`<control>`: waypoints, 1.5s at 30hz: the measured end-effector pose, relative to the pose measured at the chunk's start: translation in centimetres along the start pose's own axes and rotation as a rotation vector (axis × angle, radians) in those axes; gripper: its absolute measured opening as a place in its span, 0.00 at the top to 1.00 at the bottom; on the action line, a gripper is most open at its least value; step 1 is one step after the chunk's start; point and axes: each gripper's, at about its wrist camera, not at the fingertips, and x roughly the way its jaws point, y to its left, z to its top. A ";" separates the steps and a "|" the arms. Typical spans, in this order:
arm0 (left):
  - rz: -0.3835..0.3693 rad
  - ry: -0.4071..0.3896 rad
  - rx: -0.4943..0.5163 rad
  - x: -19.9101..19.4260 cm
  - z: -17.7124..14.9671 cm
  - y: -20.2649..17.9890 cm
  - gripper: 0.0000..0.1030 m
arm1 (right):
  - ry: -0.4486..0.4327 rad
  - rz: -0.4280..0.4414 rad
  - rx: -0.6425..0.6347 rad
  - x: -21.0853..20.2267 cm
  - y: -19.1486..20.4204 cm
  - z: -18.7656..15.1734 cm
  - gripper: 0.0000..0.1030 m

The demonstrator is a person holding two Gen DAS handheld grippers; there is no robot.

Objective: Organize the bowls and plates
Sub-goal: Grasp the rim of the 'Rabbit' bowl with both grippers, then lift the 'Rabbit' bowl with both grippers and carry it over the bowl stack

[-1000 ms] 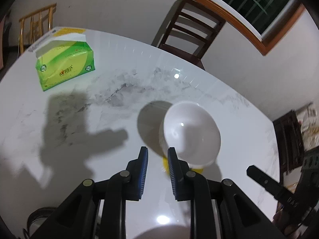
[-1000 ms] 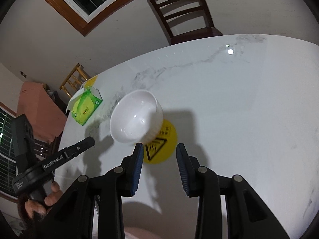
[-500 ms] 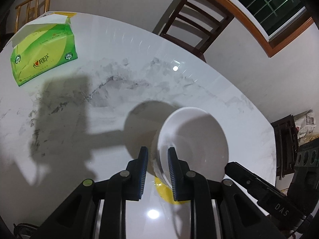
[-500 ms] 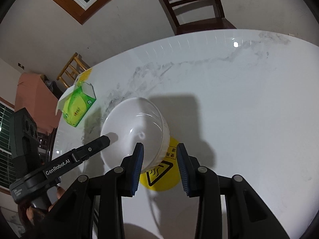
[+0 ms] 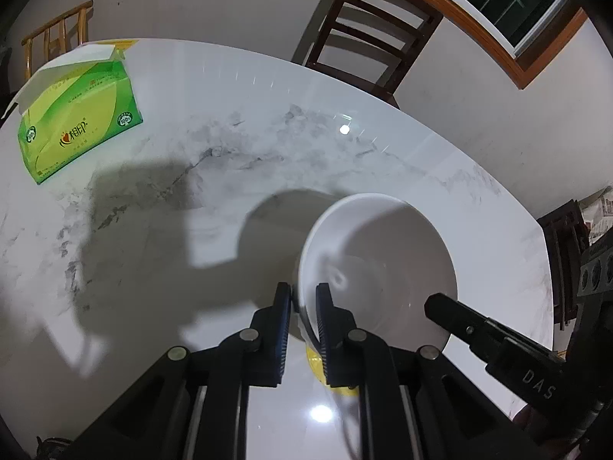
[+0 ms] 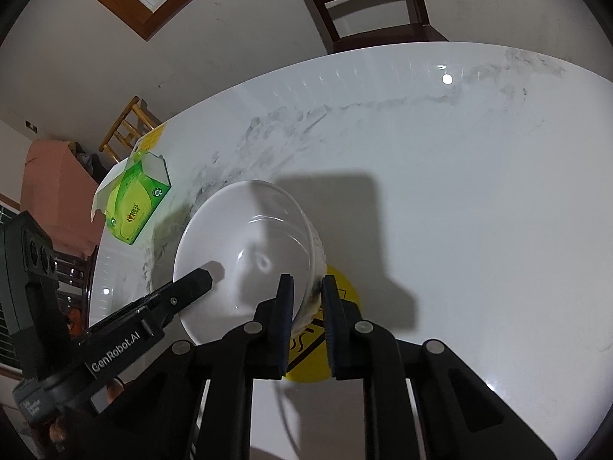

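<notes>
A white bowl (image 5: 379, 264) stands upright on the marble table (image 5: 230, 161), over a yellow round sticker (image 6: 310, 360). My left gripper (image 5: 302, 299) straddles the bowl's near-left rim, one finger outside and one inside, with a narrow gap left; it is open. My right gripper (image 6: 308, 291) straddles the bowl's (image 6: 245, 253) near-right rim the same way, also open with a small gap. Each gripper shows at the edge of the other's view. The bowl is empty inside.
A green tissue box (image 5: 76, 122) sits at the table's far left, also in the right wrist view (image 6: 134, 207). A dark wooden chair (image 5: 367, 38) stands behind the table. A light wooden chair (image 5: 53, 42) is at the far left.
Both grippers have moved forward and down onto the bowl; their fingers now sit on either side of its rim. The right jaws have narrowed. The bowl has not visibly moved.
</notes>
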 end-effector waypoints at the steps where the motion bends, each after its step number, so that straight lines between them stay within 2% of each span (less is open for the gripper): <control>1: 0.002 -0.005 0.010 -0.2 -0.1 -0.2 0.87 | -0.005 0.000 0.003 -0.2 0.0 -0.1 0.86; 11: 0.000 -0.063 0.076 -4.5 -1.5 -2.6 0.87 | -0.068 -0.007 -0.023 -4.8 0.7 -1.5 0.86; 24: -0.003 -0.110 0.147 -10.8 -5.9 -4.9 0.87 | -0.168 -0.039 -0.061 -12.0 2.9 -6.3 0.86; 45: 0.028 -0.103 0.184 -17.0 -15.0 -4.2 0.87 | -0.186 -0.016 -0.045 -17.0 4.8 -15.8 0.85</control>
